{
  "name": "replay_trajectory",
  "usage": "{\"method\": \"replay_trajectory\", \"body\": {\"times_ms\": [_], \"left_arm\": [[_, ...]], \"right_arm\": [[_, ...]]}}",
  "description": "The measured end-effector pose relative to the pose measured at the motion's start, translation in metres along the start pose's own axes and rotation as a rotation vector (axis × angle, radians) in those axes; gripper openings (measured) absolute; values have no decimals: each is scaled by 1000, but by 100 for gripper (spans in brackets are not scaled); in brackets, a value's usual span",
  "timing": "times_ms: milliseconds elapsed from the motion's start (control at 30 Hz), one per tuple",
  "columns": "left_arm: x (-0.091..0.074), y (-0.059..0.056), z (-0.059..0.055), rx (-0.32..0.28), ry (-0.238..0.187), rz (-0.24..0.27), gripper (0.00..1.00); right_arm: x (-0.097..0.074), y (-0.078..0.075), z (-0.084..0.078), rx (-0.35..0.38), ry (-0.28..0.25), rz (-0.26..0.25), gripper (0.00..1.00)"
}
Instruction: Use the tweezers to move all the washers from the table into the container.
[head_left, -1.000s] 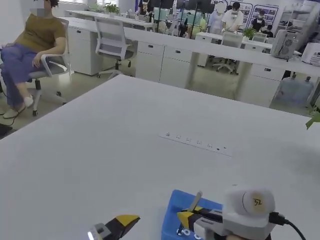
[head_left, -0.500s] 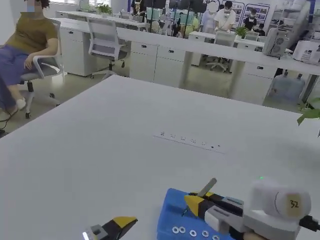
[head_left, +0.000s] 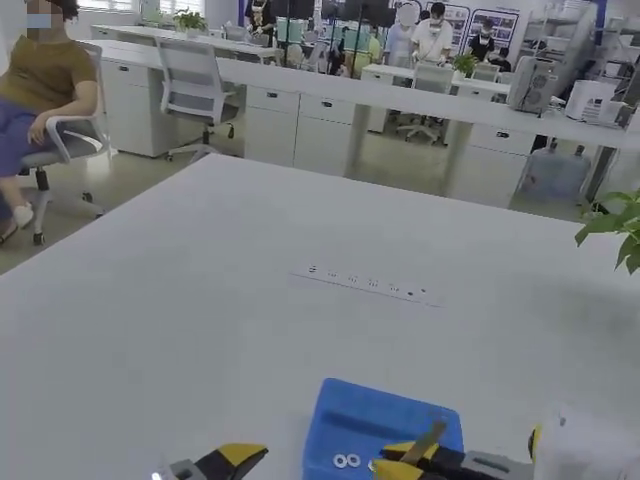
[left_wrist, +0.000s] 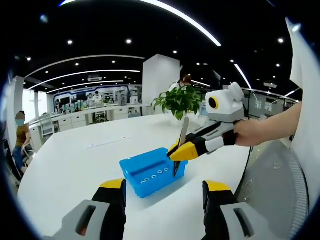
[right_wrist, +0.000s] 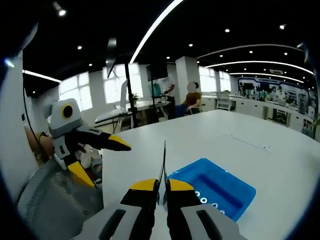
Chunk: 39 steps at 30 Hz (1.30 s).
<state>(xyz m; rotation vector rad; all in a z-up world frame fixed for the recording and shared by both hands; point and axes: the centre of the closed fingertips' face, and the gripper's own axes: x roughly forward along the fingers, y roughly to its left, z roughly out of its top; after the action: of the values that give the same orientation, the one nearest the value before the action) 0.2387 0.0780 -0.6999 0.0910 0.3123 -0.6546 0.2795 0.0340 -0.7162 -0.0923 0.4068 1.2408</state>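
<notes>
**Head view.** Your right gripper (head_left: 400, 462) sits at the near rim of the blue container (head_left: 385, 410), jaws pressed together on the tweezers (head_left: 430, 440). Washers (head_left: 347, 461) lie on the container floor. I see none loose on the table (head_left: 200, 330). Your left gripper (head_left: 225, 462) waits just beside the container, to its left.

**Left gripper view.** The left gripper's jaws stand spread and hold nothing. The tweezers (left_wrist: 181, 142) slant down with their tips inside the container (left_wrist: 135, 172), close to a row of washers (left_wrist: 152, 175). Whether the tips carry a washer is too small to tell.

**Right gripper view.** The jaws pinch the tweezers (right_wrist: 164, 160) by the shaft.

**Finding.** This looks like the drop-off step, late in the task. Your next move calls for easing the squeeze so the tips part, then lifting clear of the container wall and checking the table for stragglers.

**Surroundings.** A socket strip (head_left: 365, 283) is set in the table. A potted plant (head_left: 610, 225) and a seated person (head_left: 45, 85) are well apart. Nothing obstructs you, though the container wall could snag the tips.
</notes>
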Motion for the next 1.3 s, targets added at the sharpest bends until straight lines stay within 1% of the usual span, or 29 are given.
{"method": "replay_trajectory", "body": {"times_ms": [33, 67, 133, 167, 200, 233, 267, 300, 333, 367, 433, 467, 533, 600, 633, 667, 733, 767, 900, 933, 1100, 1167, 1200, 1233, 1267, 1300], "left_arm": [[0, 0, 0, 1, 1, 0, 61], [0, 0, 0, 4, 3, 3, 62], [0, 1, 0, 4, 3, 4, 62], [0, 1, 0, 2, 3, 4, 62], [0, 1, -1, 0, 4, 2, 62], [0, 0, -1, -2, 3, 1, 62], [0, 0, -1, -2, 3, 0, 62], [0, 0, -1, -2, 3, -2, 62], [0, 0, -1, -1, 4, -3, 62], [0, -1, -1, 2, 6, -5, 62], [0, -1, -1, 3, 7, -7, 62], [0, -2, -1, 2, 7, -8, 62], [0, -2, 0, 0, 0, -7, 63], [-1, -1, 3, -4, -12, -3, 63], [-2, 0, 4, -10, -17, 1, 63], [-2, 0, 5, -16, -20, 3, 63], [-2, 1, 4, -25, -20, 8, 63], [-2, 2, 4, -27, -18, 9, 63], [-2, 0, 4, -23, -10, 4, 63], [-2, 0, 3, -22, -8, 2, 62], [-2, -2, 5, -24, -2, -17, 62], [-2, -3, 6, -29, -1, -31, 61], [-3, -4, 7, -31, -1, -37, 61], [-3, -5, 8, -26, 1, -43, 61], [-4, -4, 6, 2, 21, -51, 60], [-4, -3, 4, 22, 34, -47, 60]], "right_arm": [[-1, 3, -5, 33, 8, 15, 3], [-4, 7, -14, 52, 28, 37, 3], [-10, 11, -26, 39, 67, 52, 3], [-13, 15, -34, 41, 100, 73, 3], [-16, 17, -38, 36, 122, 74, 3], [-19, 17, -42, 27, 128, 68, 3], [-23, 17, -48, 29, 155, 73, 3], [-28, 15, -56, 22, 196, 63, 3], [-32, 12, -62, -1, 228, 49, 3], [-38, 5, -69, -45, 276, 17, 3], [-46, 1, -77, -97, 342, 0, 3], [-50, -1, -80, -144, 380, -6, 3], [-53, -4, -81, -197, 414, -18, 3], [-53, -2, -82, -201, 429, -2, 3], [-52, -2, -82, -216, 438, 2, 3], [-52, -1, -85, -245, 466, 14, 3], [-50, 1, -90, -267, 498, 28, 3], [-48, 3, -93, -293, 518, 45, 3], [-34, 12, -100, -349, 551, 95, 3], [-32, 12, -100, -349, 551, 96, 3], [-10, 25, -97, -391, 523, 161, 3], [-5, 28, -96, -392, 522, 164, 3], [-1, 31, -95, -410, 516, 178, 3], [1, 32, -95, -421, 513, 186, 3], [4, 34, -94, -427, 504, 190, 3], [5, 35, -93, -429, 496, 194, 3]]}}
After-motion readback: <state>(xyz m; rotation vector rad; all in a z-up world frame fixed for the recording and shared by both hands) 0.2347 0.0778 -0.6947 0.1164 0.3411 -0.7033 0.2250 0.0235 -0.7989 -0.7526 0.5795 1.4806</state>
